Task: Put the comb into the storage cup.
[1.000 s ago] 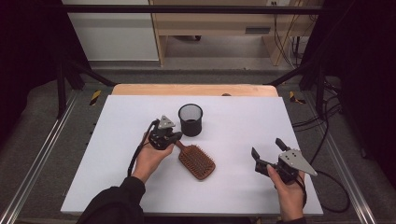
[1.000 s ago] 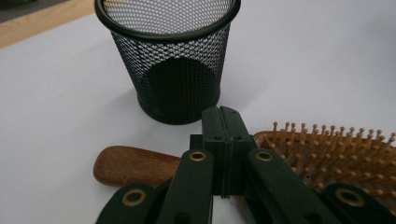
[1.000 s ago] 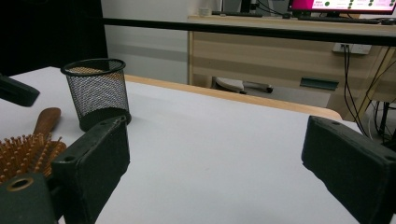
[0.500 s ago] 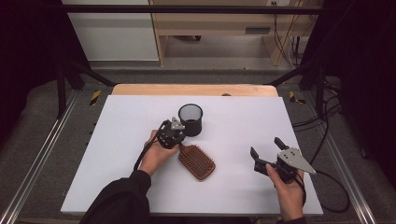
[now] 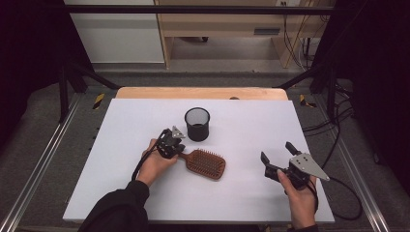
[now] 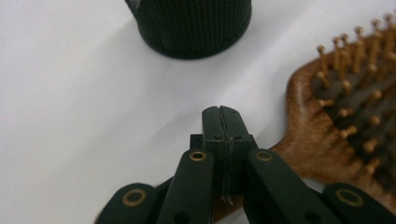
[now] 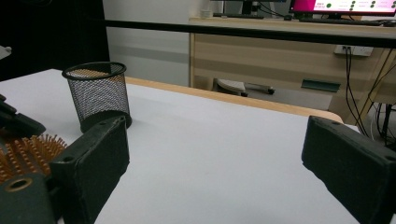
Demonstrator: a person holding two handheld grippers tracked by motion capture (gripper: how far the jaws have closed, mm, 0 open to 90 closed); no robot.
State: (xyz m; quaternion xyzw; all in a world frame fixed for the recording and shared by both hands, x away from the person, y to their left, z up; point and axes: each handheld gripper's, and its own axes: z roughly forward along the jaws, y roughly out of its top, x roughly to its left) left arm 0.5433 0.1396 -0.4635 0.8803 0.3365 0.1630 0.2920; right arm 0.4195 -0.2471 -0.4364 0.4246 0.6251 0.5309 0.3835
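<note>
Coming down toward the table, the left gripper (image 5: 175, 141) has sunk lower than it was a moment ago and now sits right over the handle of the wooden hairbrush (image 5: 205, 164). Its two black jaws are pressed together, with nothing between them. In the left gripper view the tips (image 6: 223, 122) sit just above the spot where the handle meets the wide part of the brush (image 6: 343, 121), but I cannot tell if they touch the wood.

The hairbrush lies flat on the white table (image 5: 145, 203), bristles up, in the same place as before. The black mesh cup (image 5: 197, 123) stands just behind it, close but not touching.

The right gripper (image 5: 280, 159) has stayed put off to the side, well away from the brush. Its jaws stand wide apart and hold nothing.

So the brush is not picked up yet. I think the left gripper must open its jaws first, then close them around the handle. The cup looks like where the brush may go.
</note>
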